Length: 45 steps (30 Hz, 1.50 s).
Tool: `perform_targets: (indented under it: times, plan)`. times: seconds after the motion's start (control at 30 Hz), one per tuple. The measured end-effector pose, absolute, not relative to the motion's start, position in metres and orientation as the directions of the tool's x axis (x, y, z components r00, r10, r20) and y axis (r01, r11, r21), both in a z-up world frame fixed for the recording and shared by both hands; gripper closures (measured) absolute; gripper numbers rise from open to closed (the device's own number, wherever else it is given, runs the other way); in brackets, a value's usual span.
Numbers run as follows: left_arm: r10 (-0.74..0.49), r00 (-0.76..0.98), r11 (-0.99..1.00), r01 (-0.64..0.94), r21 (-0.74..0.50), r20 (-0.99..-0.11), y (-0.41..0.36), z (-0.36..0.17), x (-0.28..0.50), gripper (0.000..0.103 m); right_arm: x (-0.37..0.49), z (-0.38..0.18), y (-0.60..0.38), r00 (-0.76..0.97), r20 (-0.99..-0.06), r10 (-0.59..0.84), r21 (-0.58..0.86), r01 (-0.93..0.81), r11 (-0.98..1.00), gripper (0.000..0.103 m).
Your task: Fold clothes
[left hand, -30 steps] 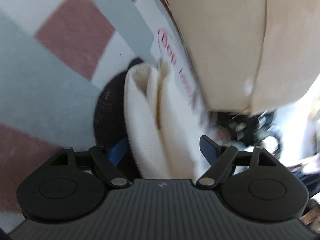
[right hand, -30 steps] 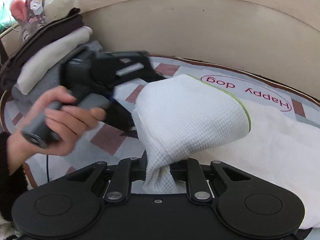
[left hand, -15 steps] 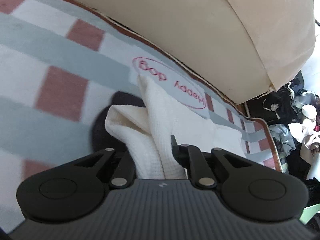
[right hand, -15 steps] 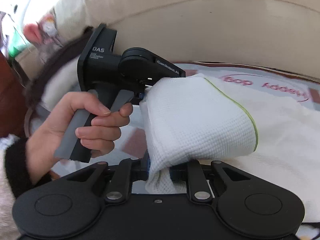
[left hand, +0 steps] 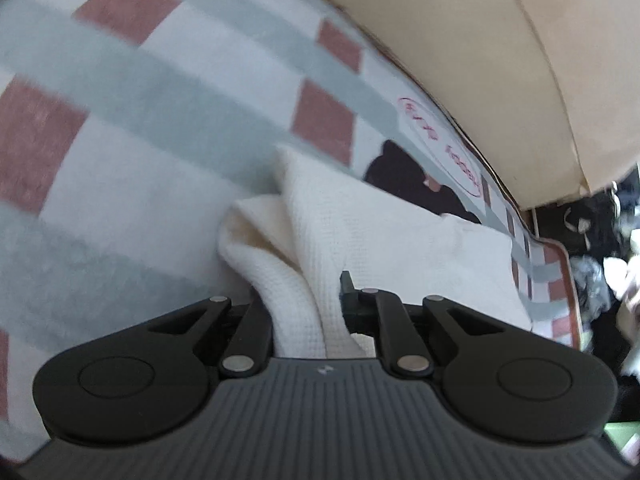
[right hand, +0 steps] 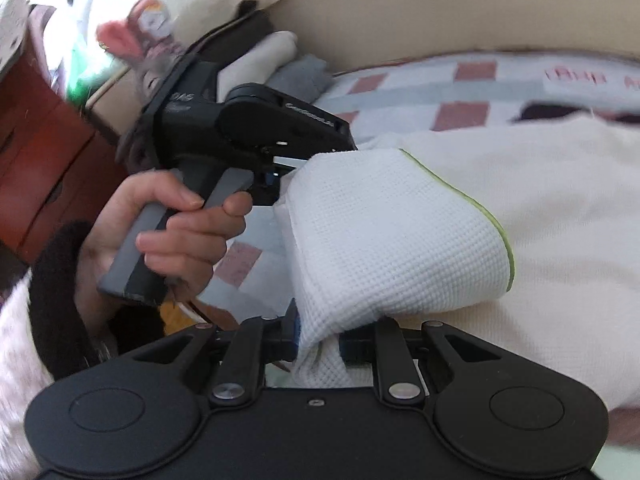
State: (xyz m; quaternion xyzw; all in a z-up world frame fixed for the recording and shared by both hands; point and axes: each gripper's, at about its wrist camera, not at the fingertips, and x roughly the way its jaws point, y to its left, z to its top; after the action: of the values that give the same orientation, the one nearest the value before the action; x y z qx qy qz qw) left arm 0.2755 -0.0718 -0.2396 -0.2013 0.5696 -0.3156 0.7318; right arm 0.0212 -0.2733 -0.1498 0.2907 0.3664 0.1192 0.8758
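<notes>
A white waffle-knit garment [right hand: 400, 236] is held lifted at its near-left end, while the rest of it [left hand: 420, 256] is spread flat on the blanket, its long axis running from the near left toward the far right, where it is seen to end near the blanket's brown-bordered edge. A thin green trim line is seen along the raised fold in the right wrist view. The right gripper [right hand: 318, 334] is pressed together on a bunched corner of the garment, and the left gripper [left hand: 306, 300] is likewise clamped on a gathered fold of it; the left gripper [right hand: 280, 168] is also seen from the side, held in a hand [right hand: 176, 232] with a dark cuff. The garment is laid on a checked blanket [left hand: 132, 92] of grey-green, white and dusty-red squares, marked with a red oval logo [left hand: 440, 148], beside which a dark patch [left hand: 408, 178] is seen. A beige cushioned backrest [left hand: 500, 60] is seen behind the blanket. At the far left a stack of folded clothes [right hand: 276, 60] and a plush toy [right hand: 148, 36] are seen, with reddish wooden furniture [right hand: 44, 148] nearer. A jumble of clothes [left hand: 600, 248] is seen beyond the blanket's right end. Compared with half a second ago, the raised fold is held lower and closer to the flat part, and more of the blanket is shown past it.
</notes>
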Motion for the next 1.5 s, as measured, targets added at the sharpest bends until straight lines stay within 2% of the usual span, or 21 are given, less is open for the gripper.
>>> perform_targets:
  times: [0.17, 0.37, 0.5, 0.6, 0.73, 0.87, 0.93, 1.0, 1.03, 1.07, 1.2, 1.27, 1.33, 1.4, 1.43, 1.5]
  plan:
    - [-0.705, 0.176, 0.705, 0.280, -0.651, -0.687, -0.075, -0.227, 0.272, 0.093, 0.024, -0.163, -0.278, 0.694, -0.556, 0.458, 0.662, 0.036, 0.749, 0.083]
    - [-0.746, 0.192, 0.659, 0.353, -0.664, -0.638, -0.096, -0.198, 0.262, 0.092, 0.011, -0.160, -0.308, 0.746, -0.461, 0.481, 0.780, 0.081, 0.620, 0.083]
    - [-0.718, 0.190, 0.675, 0.422, -0.605, -0.669, -0.129, -0.180, 0.254, 0.092, -0.006, -0.161, -0.326, 0.769, -0.427, 0.475, 0.815, 0.100, 0.571, 0.082]
    - [-0.703, 0.182, 0.684, 0.438, -0.584, -0.687, -0.142, -0.180, 0.249, 0.092, -0.016, -0.145, -0.326, 0.738, -0.502, 0.450, 0.728, 0.081, 0.680, 0.078]
    - [-0.695, 0.172, 0.693, 0.419, -0.587, -0.698, -0.139, -0.182, 0.249, 0.092, -0.027, -0.120, -0.323, 0.687, -0.615, 0.387, 0.559, 0.033, 0.829, 0.067]
    - [-0.707, 0.157, 0.688, 0.378, -0.619, -0.690, -0.130, -0.190, 0.254, 0.092, -0.039, -0.094, -0.320, 0.640, -0.709, 0.297, 0.363, -0.031, 0.931, 0.064]
    - [-0.706, 0.152, 0.690, 0.364, -0.625, -0.692, -0.126, -0.194, 0.256, 0.092, -0.039, -0.085, -0.315, 0.665, -0.695, 0.272, 0.323, -0.049, 0.945, 0.048]
    - [-0.716, 0.141, 0.683, 0.345, -0.644, -0.684, -0.122, -0.197, 0.258, 0.092, -0.037, -0.077, -0.310, 0.702, -0.665, 0.255, 0.301, -0.061, 0.952, 0.016]
    - [-0.721, 0.135, 0.678, 0.336, -0.654, -0.679, -0.120, -0.199, 0.259, 0.092, -0.036, -0.073, -0.308, 0.720, -0.648, 0.247, 0.289, -0.067, 0.955, 0.011]
    - [-0.727, 0.130, 0.674, 0.326, -0.663, -0.675, -0.117, -0.201, 0.260, 0.092, -0.032, -0.073, -0.301, 0.726, -0.645, 0.238, 0.274, -0.072, 0.959, 0.009]
    - [-0.735, 0.117, 0.666, 0.310, -0.678, -0.668, -0.111, -0.203, 0.262, 0.092, -0.011, -0.099, -0.257, 0.684, -0.693, 0.229, 0.176, -0.148, 0.973, 0.010]
    - [-0.739, 0.114, 0.662, 0.309, -0.683, -0.664, -0.110, -0.204, 0.263, 0.092, -0.001, -0.118, -0.228, 0.645, -0.746, 0.163, 0.034, -0.208, 0.978, 0.010]
    - [-0.743, 0.111, 0.657, 0.307, -0.688, -0.660, -0.109, -0.204, 0.263, 0.092, 0.011, -0.138, -0.206, 0.632, -0.775, 0.029, -0.150, -0.229, 0.962, 0.010]
    - [-0.745, 0.110, 0.656, 0.306, -0.691, -0.658, -0.107, -0.205, 0.263, 0.092, 0.021, -0.156, -0.190, 0.628, -0.776, -0.057, -0.286, -0.270, 0.919, 0.023]
    - [-0.744, 0.108, 0.656, 0.301, -0.692, -0.659, -0.106, -0.206, 0.263, 0.092, 0.024, -0.161, -0.189, 0.620, -0.781, -0.075, -0.304, -0.272, 0.913, 0.037]
    - [-0.744, 0.109, 0.660, 0.277, -0.699, -0.659, -0.102, -0.212, 0.266, 0.092, 0.032, -0.167, -0.194, 0.590, -0.803, -0.086, -0.283, -0.250, 0.926, 0.043]
